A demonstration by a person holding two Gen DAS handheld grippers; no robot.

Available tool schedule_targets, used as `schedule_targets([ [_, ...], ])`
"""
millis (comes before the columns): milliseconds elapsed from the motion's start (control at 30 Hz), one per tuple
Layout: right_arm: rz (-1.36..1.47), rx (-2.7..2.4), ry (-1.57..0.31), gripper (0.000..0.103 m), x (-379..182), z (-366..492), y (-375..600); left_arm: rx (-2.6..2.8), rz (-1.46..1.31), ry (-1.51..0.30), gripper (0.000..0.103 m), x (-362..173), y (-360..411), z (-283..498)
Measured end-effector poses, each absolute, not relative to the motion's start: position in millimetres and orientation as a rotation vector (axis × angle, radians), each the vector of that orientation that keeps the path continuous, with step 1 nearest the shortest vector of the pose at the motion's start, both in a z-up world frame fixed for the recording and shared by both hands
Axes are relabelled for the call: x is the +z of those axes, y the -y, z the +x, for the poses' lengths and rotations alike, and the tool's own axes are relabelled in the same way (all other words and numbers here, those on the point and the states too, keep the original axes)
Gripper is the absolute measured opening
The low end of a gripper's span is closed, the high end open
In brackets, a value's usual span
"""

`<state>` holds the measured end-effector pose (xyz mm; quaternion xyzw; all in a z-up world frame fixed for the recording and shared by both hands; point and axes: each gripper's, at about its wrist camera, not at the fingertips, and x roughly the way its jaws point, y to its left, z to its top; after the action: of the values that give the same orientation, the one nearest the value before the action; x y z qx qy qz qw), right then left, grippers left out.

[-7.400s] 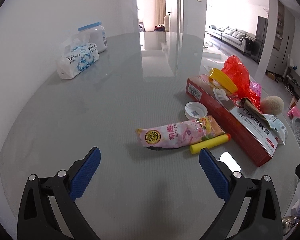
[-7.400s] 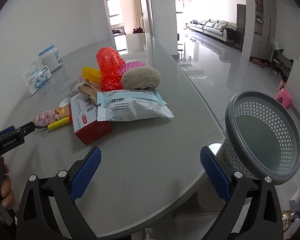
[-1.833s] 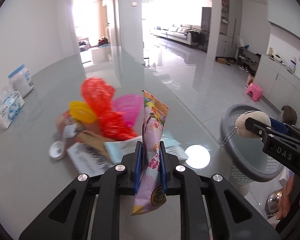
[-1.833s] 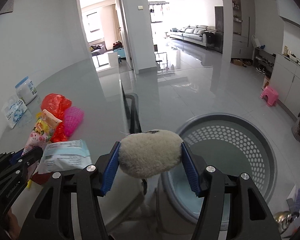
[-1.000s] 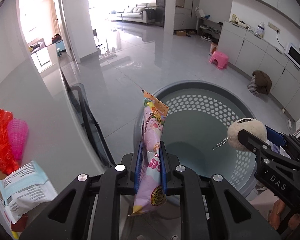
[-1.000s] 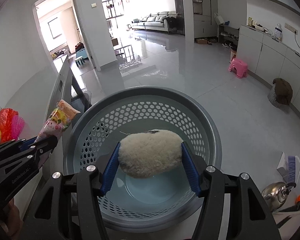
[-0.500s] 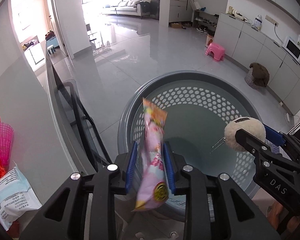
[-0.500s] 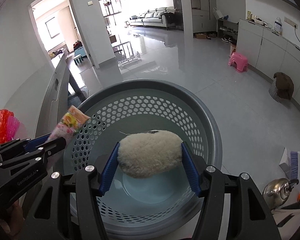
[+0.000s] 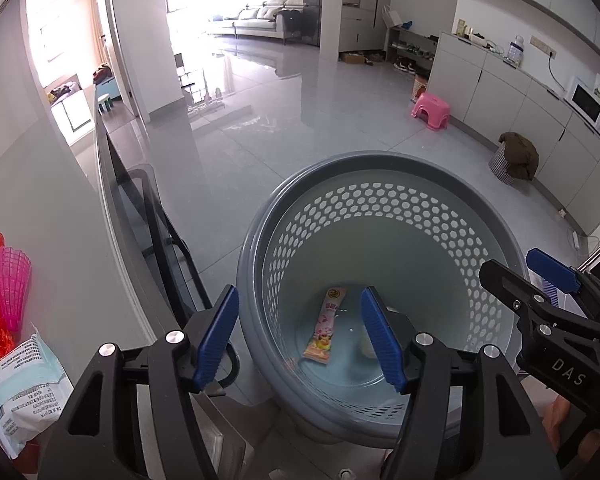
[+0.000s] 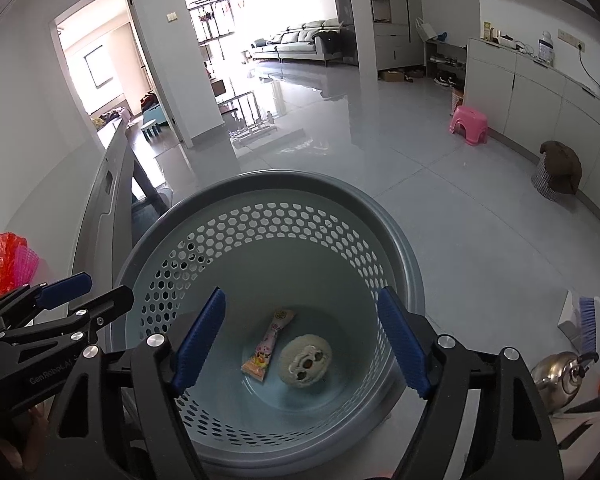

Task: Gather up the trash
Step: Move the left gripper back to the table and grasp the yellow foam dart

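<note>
Where glossy grey floor (image 10: pixel 440 208) spreads, grey basket (image 10: pixel 400 248) beside table (image 9: pixel 40 208).

Bright daylight floods a glossy grey tiled floor (image 10: pixel 380 152). A pale sofa (image 10: pixel 300 44) sits far back by the windows. White cabinets (image 9: pixel 520 108) line the right wall, with 1 pink stool (image 9: pixel 431 110) in front of them.

A pink snack wrapper (image 10: pixel 269 345) and a fluffy cream pompom (image 10: pixel 305 360) are lying side by side, flat on the floor of the grey perforated basket (image 10: pixel 260 216).
</note>
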<state>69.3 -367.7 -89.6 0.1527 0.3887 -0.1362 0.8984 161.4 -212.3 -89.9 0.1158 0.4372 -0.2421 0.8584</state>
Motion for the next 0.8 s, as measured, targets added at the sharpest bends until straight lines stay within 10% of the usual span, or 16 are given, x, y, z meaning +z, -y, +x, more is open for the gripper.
schedule_targets([
  [800,0.347,-0.288,-0.755,0.075,-69,31,353,-0.47,0.227,-0.849,0.075,-65,182,131],
])
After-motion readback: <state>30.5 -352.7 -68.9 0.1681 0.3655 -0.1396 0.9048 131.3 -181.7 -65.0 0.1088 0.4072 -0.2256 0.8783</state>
